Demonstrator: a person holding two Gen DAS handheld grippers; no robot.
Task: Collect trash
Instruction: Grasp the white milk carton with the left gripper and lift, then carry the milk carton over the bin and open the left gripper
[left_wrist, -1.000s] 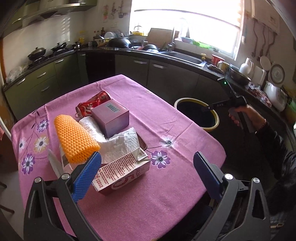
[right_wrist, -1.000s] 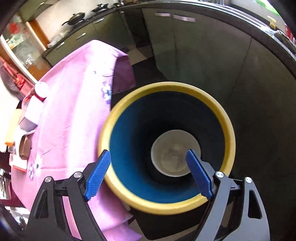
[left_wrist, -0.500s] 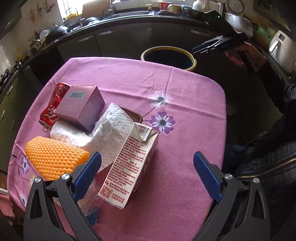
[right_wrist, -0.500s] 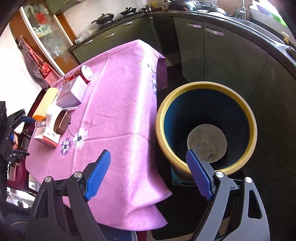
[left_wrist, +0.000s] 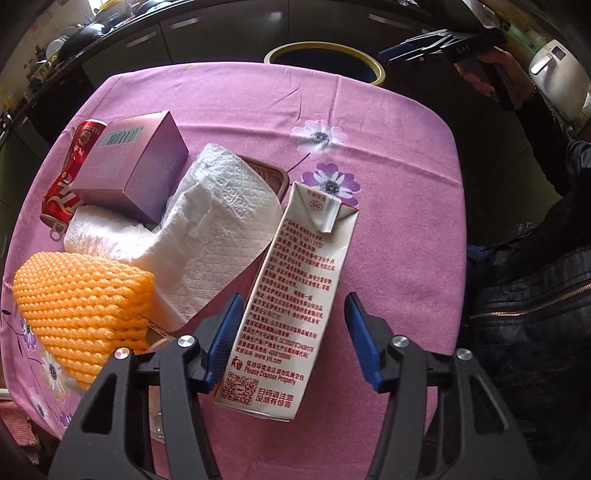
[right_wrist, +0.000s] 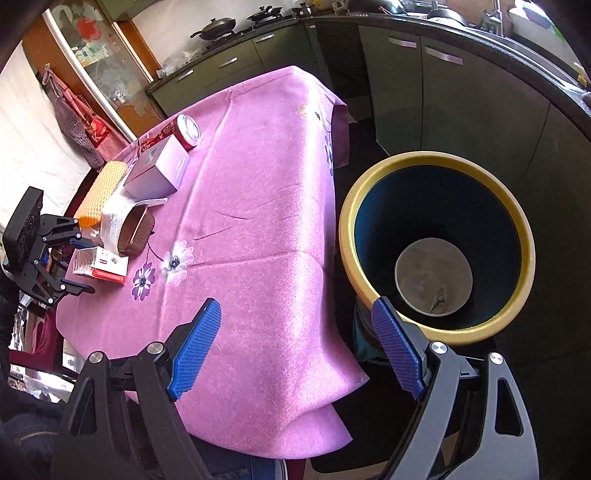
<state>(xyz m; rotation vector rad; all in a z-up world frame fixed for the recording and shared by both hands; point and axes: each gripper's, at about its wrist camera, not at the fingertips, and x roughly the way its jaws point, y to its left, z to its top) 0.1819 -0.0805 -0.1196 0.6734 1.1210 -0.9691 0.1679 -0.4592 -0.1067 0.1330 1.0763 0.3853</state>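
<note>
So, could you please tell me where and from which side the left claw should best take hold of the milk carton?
Grip the milk carton across its long flat side walls near the bottom end, coming in along its length from the printed base. It lies flat on the pink tablecloth with that end already between the open fingers of the left claw; the folded gable top is uneven.

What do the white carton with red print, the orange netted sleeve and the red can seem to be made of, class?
White carton with red print: coated paperboard, judging by its folded, glued top flap and slight sheen. Orange netted sleeve: probably soft foam mesh, given its puffy woven lattice. Red can: likely thin aluminium, with a glossy printed wall and a silvery end and pull tab.
</note>
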